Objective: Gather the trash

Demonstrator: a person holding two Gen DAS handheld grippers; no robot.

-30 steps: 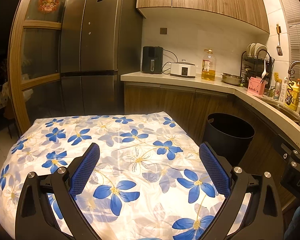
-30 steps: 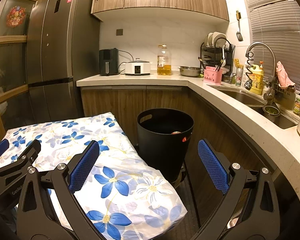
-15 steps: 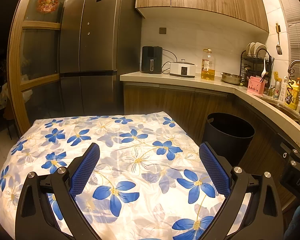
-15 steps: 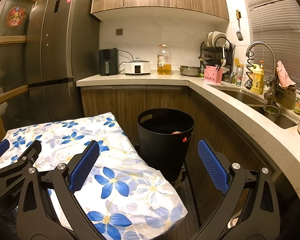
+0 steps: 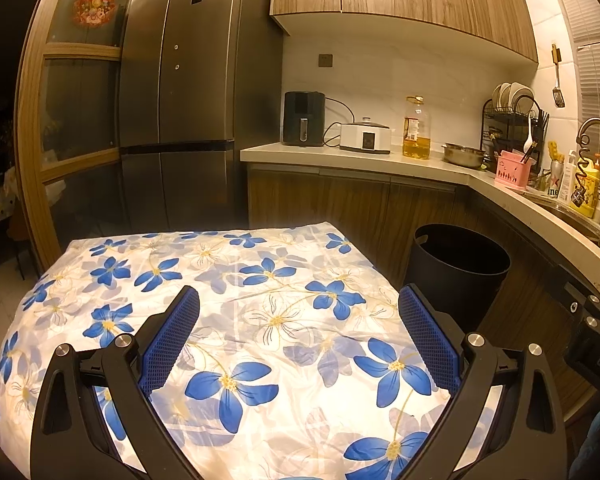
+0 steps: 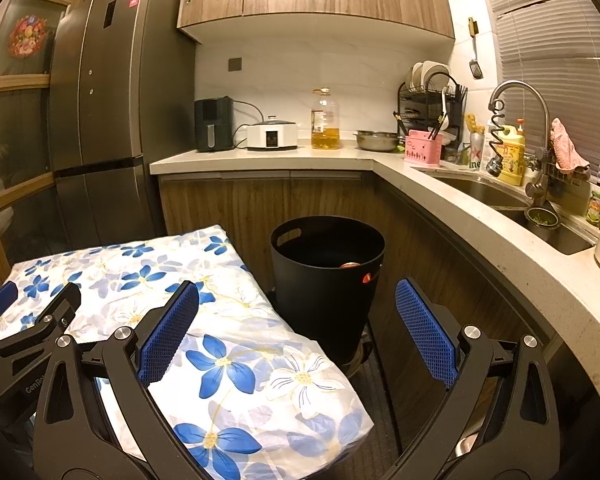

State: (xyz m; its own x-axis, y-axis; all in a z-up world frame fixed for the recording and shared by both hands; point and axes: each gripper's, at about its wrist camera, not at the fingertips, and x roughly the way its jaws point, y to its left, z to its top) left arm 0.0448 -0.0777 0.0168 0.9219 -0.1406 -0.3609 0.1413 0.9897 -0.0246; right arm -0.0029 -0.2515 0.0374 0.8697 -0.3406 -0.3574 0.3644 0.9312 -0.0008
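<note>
Trash shows only as a small reddish item point(image 6: 350, 265) low inside the black bin point(image 6: 327, 280), seen from the right wrist view; what it is cannot be told. That bin stands on the floor against the wooden lower cabinets point(image 6: 260, 200), just beside the right edge of a table draped in a white cloth with blue flowers point(image 5: 228, 280). From the left wrist view the same bin point(image 5: 460, 264) sits past the cloth's far right corner, its inside dark.

The left gripper point(image 5: 299, 330) hangs above the flowered cloth with its blue-padded fingers point(image 5: 172, 336) spread wide and nothing between them. The right gripper point(image 6: 298, 330) is likewise spread wide and empty, held over the table's right edge, with the bin showing in the gap between its fingers.

Behind, a pale countertop point(image 6: 260, 156) carries a black air fryer point(image 6: 214, 124), a white cooker point(image 6: 272, 134), an oil bottle point(image 6: 325, 120) and a steel bowl point(image 6: 378, 140). A tall dark refrigerator point(image 5: 196, 100) stands at the left. A sink point(image 6: 496, 196) with a curved faucet point(image 6: 524, 120) lies along the right counter.
</note>
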